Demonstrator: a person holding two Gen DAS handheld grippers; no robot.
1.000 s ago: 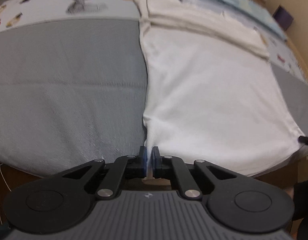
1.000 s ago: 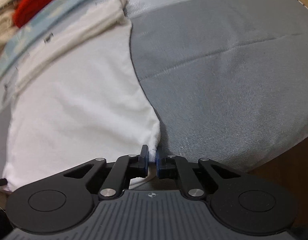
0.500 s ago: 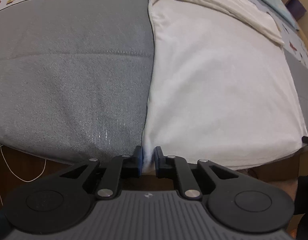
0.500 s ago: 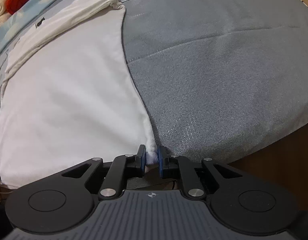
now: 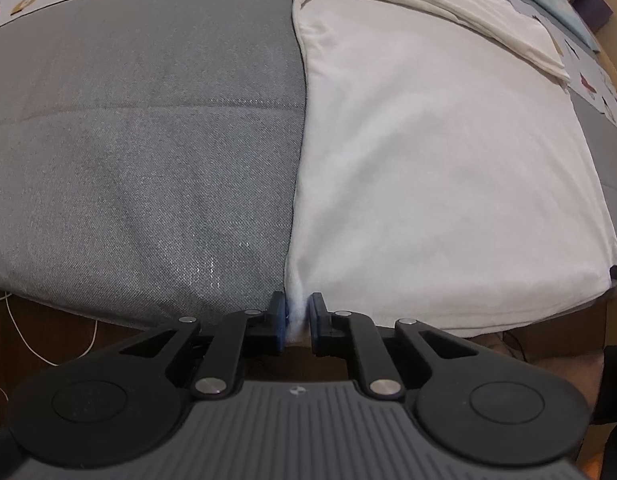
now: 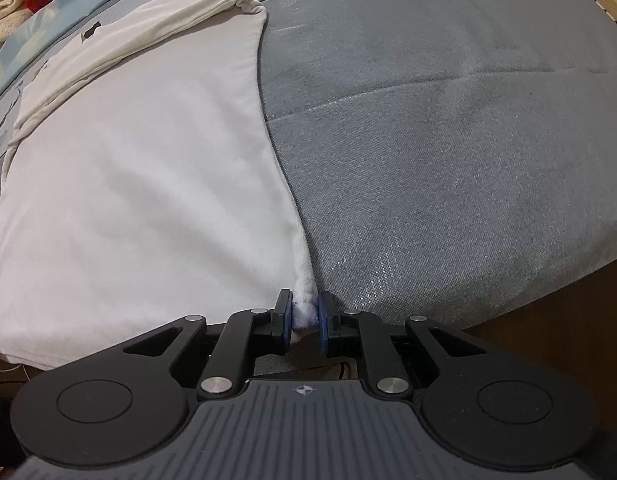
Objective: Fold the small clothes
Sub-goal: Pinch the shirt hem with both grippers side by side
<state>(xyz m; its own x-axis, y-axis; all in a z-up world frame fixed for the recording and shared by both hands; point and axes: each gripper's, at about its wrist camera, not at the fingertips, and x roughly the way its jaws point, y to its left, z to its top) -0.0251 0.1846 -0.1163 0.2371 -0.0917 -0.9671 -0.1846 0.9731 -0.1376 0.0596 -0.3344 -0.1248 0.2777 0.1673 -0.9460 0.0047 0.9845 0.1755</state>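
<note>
The left gripper point(image 5: 296, 322) and right gripper point(image 6: 305, 320) each pinch a near corner of the white garment point(image 5: 440, 160), jaws just eased slightly apart, cloth between them. It lies flat beyond both, on the grey mat point(image 5: 140, 140).

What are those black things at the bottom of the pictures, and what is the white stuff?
They are two grabbing tools, one in each of a person's hands, each with a camera looking along its fingers. One picture is from the left gripper, the other from the right gripper. A white garment lies flat on a grey mat. Each tool has a near corner of it between its fingers, which have just been opening a little. More white cloth lies beyond.
</note>
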